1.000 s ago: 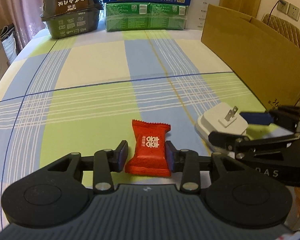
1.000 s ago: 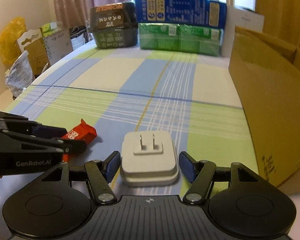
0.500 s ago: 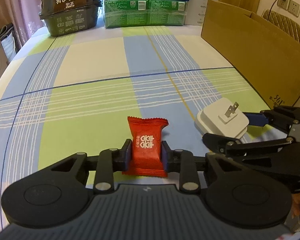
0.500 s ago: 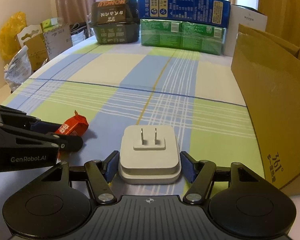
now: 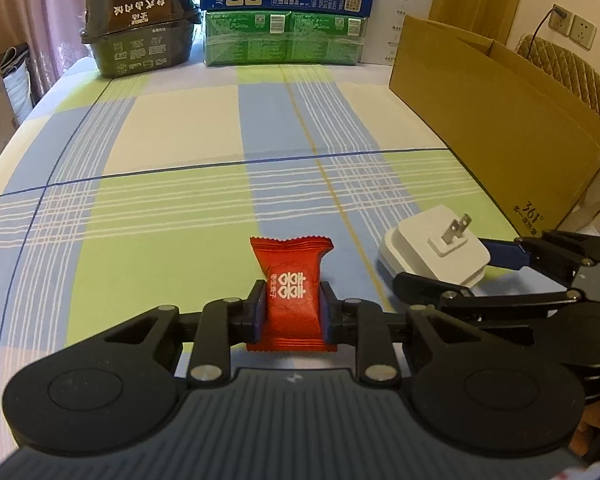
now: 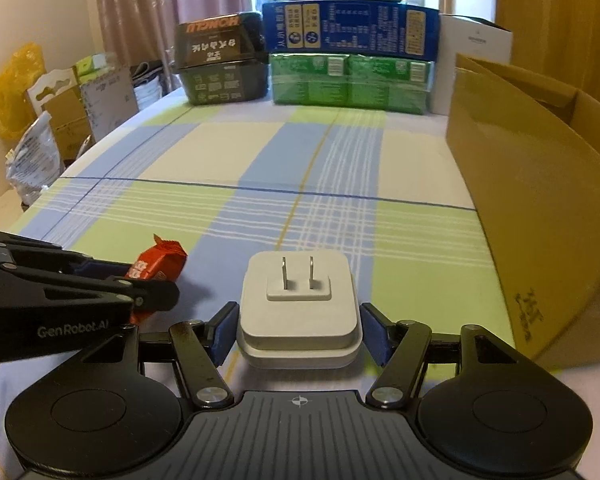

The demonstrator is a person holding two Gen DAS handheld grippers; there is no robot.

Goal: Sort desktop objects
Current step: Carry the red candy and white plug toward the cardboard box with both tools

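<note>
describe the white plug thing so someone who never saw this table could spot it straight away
Find the tall brown cardboard box along the right side of the checked tablecloth. Just left of its near end, between the right tongs, lies the white charger. It is square and rounded, with two metal prongs pointing up, unlike the red candy wrapper beside it.

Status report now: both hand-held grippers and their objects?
Left hand-held gripper shut on red candy. Right hand-held gripper astride white plug adapter, pads apart. Nothing blocking.

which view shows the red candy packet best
The left wrist view: the red candy packet faces the camera whole, print readable, pinched in the left claw. The right wrist view shows only its end, behind that claw.
</note>
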